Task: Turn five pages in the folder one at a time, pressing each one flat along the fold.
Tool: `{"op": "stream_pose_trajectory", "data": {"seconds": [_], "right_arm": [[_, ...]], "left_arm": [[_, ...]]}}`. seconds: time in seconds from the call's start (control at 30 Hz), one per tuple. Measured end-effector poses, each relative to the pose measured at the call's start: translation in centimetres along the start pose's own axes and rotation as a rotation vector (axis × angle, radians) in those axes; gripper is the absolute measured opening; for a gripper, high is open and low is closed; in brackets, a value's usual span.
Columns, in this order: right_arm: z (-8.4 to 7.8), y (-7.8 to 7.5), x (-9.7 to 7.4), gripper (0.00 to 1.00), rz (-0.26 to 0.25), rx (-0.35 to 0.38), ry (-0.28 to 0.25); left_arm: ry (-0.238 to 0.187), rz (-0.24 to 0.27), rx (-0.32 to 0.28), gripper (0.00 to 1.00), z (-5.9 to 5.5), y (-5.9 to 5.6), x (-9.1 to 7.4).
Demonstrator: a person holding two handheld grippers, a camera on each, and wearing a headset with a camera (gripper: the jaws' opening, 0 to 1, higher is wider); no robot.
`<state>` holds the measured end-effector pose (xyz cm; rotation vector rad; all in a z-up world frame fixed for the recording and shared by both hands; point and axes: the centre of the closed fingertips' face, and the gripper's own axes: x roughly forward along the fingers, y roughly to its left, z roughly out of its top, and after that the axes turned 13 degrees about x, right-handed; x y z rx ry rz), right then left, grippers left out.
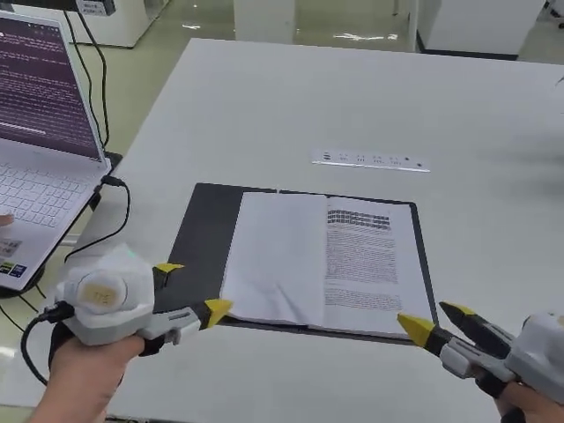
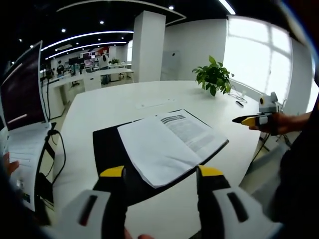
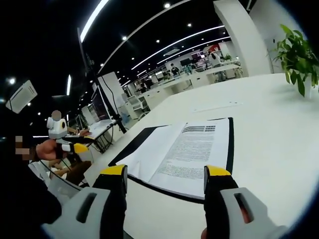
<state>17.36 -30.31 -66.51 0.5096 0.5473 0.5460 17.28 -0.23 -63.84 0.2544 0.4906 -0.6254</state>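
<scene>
Nearest, the left gripper (image 1: 194,288) and right gripper (image 1: 436,319) hover by the near corners of the open folder (image 1: 204,231), jaws spread wide, holding nothing. The folder lies flat on a white table (image 1: 291,97), a power strip (image 1: 370,160) beyond it.

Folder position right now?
Head view: the folder lies open at the centre of the white table, just beyond the left tongs and right tongs, laptop to its left, white strip behind it.
</scene>
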Motion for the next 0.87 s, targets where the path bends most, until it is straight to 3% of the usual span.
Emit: {"op": "stream_pose_trajectory", "data": {"seconds": [0.37, 0.73, 0.87], "right_arm": [[-1.6, 0.5, -1.3, 0.71, -0.020, -0.006, 0.019], [-1.6, 0.8, -1.3, 0.77, 0.003, -0.014, 0.044], [-2.2, 0.7, -1.2, 0.79, 0.000, -0.048, 0.090]], "left_arm": [[0.000, 0.028, -0.040, 0.68, -0.2, -1.6, -1.4], [-0.001, 0.060, -0.069, 0.71, 0.0, -1.4, -1.2], [0.001, 0.070, -0.068, 0.72, 0.0, -1.2, -1.2]]}}
